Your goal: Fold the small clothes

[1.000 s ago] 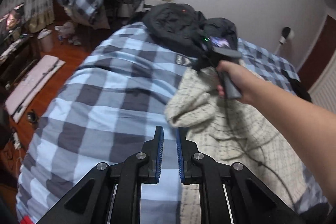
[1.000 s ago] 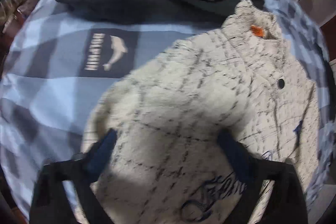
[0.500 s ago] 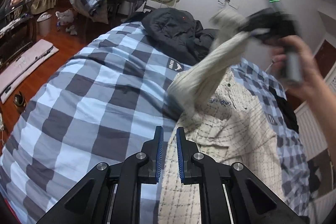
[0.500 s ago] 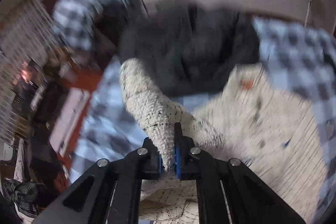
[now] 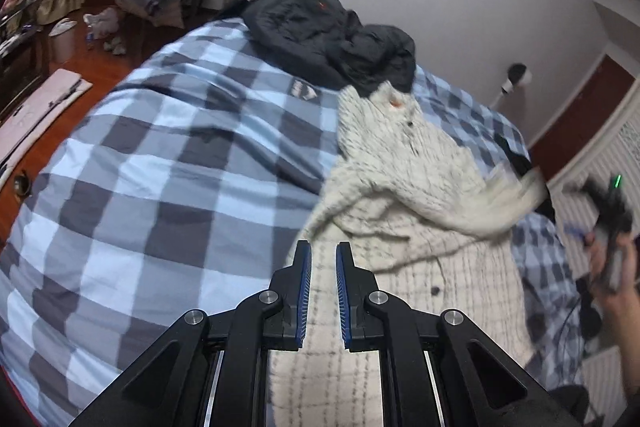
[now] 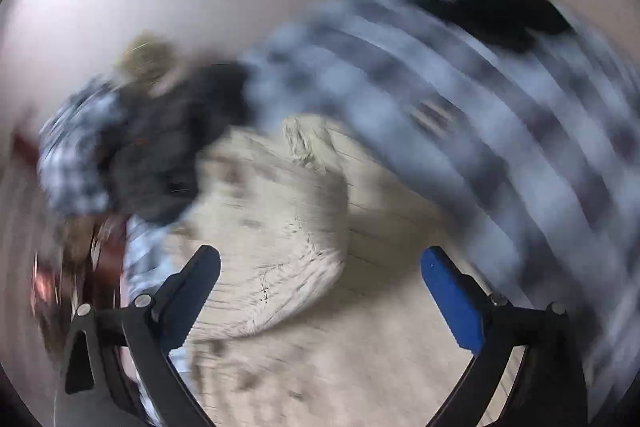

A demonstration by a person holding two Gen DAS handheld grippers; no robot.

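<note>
Cream knit sweater (image 5: 404,187) lies on checked bed (image 5: 168,155), sleeve folded across body. Right tool (image 6: 320,291) wide, empty, above sleeve. Left tool (image 5: 320,267) narrow, empty, over hem. Next likely: grasp other sleeve or hem.

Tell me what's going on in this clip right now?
A person is folding a cream sweater on a checked bed. One sleeve lies across its front, towards the right claw, which is wide open and holds nothing; that view is heavily blurred. The left claw hangs above the hem, its jaws a narrow gap apart, gripping nothing.
</note>
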